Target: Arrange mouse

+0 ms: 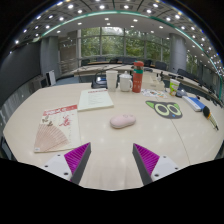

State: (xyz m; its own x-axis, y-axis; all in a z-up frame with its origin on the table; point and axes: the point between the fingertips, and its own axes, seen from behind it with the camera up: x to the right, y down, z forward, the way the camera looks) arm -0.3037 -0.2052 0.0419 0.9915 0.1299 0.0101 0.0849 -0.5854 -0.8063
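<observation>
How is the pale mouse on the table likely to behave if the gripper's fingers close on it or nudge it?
The mouse looks rigid and small, so probably light. Its rounded, smooth top could let the pads slip upward unless they grip low on its sides. It lies flat on the smooth table, so a push would likely slide it, not roll or tip it. The gripper is open, with the mouse just ahead.

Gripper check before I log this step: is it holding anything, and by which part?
Nothing is held. The gripper is open, and the mouse lies on the table just ahead of its fingers, untouched.
</observation>
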